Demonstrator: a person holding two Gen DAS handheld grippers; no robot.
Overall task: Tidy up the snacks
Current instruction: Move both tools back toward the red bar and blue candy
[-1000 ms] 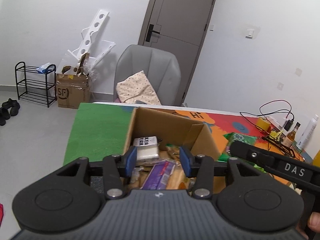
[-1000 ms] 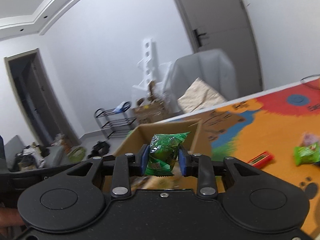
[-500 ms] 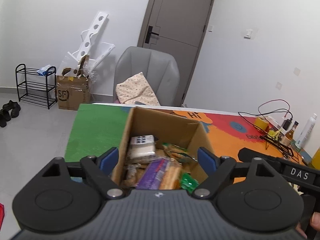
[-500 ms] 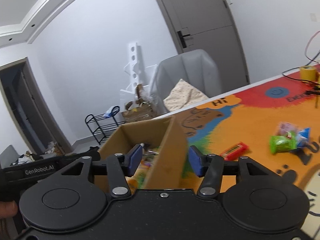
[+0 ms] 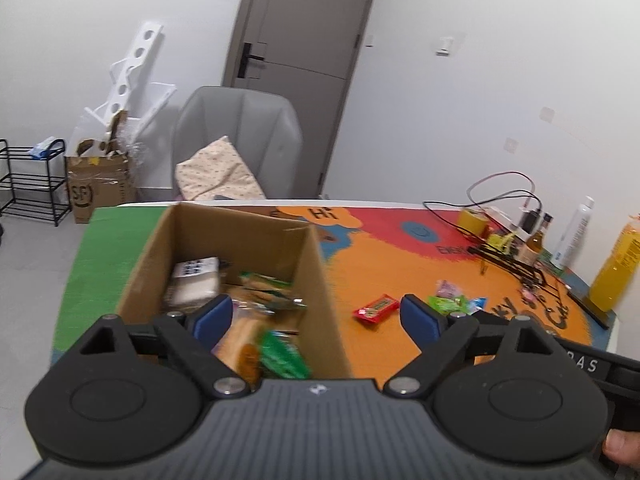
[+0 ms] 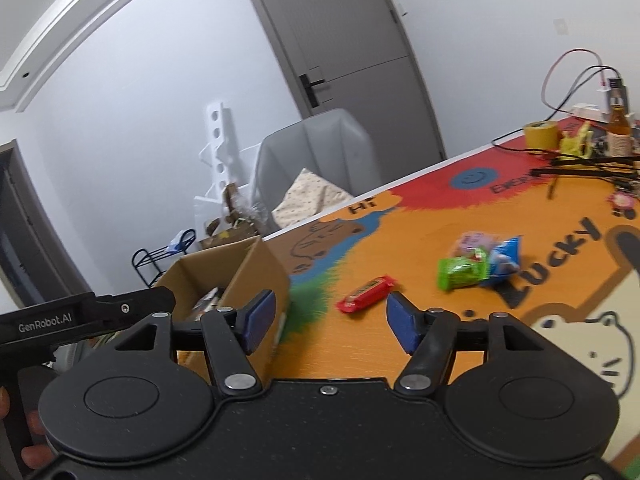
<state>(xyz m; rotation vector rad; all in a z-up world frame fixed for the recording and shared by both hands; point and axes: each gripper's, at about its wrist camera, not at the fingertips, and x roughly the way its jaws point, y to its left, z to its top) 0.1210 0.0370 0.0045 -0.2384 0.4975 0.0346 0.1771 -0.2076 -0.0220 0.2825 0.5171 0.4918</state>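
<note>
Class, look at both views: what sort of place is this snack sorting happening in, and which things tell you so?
Probably a room in a home, or a small office: a grey door, a padded chair with a cushion, and a shoe rack by the wall.

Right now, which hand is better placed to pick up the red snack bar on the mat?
Right, probably. The right tool is opening, empty, and points at the red snack bar just ahead. The left tool, also opening and empty, straddles the cardboard box wall.

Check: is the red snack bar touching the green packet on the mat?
Apart. The right wrist view shows bare orange mat between the red snack bar and the green packet.
</note>
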